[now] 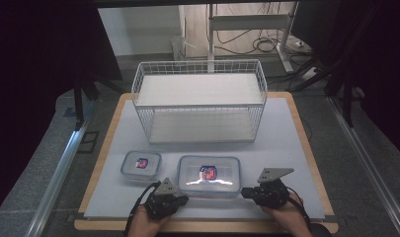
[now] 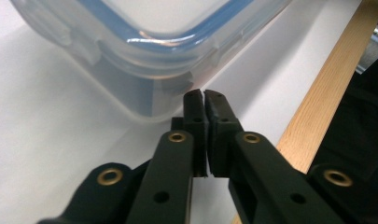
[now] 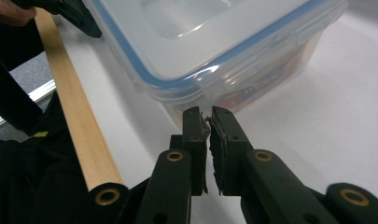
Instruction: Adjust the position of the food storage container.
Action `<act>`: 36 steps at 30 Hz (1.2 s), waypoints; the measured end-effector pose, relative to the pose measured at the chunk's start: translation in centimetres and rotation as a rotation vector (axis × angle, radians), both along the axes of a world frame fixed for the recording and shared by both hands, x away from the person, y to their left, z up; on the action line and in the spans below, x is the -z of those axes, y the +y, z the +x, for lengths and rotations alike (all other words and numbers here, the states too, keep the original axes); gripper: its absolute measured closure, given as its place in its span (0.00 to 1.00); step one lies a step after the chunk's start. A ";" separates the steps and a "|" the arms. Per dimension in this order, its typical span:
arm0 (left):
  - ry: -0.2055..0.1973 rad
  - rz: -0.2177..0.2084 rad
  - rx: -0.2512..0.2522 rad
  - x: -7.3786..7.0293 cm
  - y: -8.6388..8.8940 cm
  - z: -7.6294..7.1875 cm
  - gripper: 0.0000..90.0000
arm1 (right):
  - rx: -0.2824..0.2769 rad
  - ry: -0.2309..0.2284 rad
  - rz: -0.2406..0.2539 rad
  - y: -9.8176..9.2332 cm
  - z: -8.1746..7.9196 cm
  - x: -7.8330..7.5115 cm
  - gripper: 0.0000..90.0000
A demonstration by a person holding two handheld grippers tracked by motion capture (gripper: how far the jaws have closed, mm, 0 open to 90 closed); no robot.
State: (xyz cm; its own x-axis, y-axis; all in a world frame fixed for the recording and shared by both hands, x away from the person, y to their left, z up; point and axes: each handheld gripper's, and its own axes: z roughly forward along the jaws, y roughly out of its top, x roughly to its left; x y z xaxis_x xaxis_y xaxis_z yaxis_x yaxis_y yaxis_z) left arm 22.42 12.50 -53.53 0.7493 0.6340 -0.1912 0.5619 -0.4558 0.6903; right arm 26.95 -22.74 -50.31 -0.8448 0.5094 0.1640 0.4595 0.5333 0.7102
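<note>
A large clear plastic box [image 1: 208,175] with a blue-sealed lid and a red label lies near the table's front edge. A smaller box [image 1: 141,165] of the same kind lies to its left. My left gripper [image 1: 183,199] is shut at the large box's front left corner [image 2: 149,60], its tips just short of the wall, nothing between them. My right gripper [image 1: 244,191] is shut beside the box's front right corner [image 3: 210,60], jaws almost together and empty. In the left gripper view my own tips [image 2: 204,95] meet; in the right gripper view mine [image 3: 205,114] nearly touch.
A white wire basket [image 1: 200,101] with two shelves stands at the back of the white mat [image 1: 286,138]. The wooden table edge [image 1: 207,226] runs along the front. Table frames and cables lie on the floor beyond.
</note>
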 end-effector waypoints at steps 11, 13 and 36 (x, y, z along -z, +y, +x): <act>-0.101 0.087 -0.083 -1.7 3.1 -1.1 0.70 | 0.040 -0.035 0.020 -1.9 0.3 -0.5 0.76; -0.111 0.097 -0.117 -1.6 3.9 -1.1 0.60 | 0.053 -0.048 0.027 -2.4 0.5 -0.5 0.68; -0.103 -0.037 -0.158 -1.1 5.7 -0.8 0.12 | 0.112 -0.127 0.071 -3.4 1.2 0.2 0.15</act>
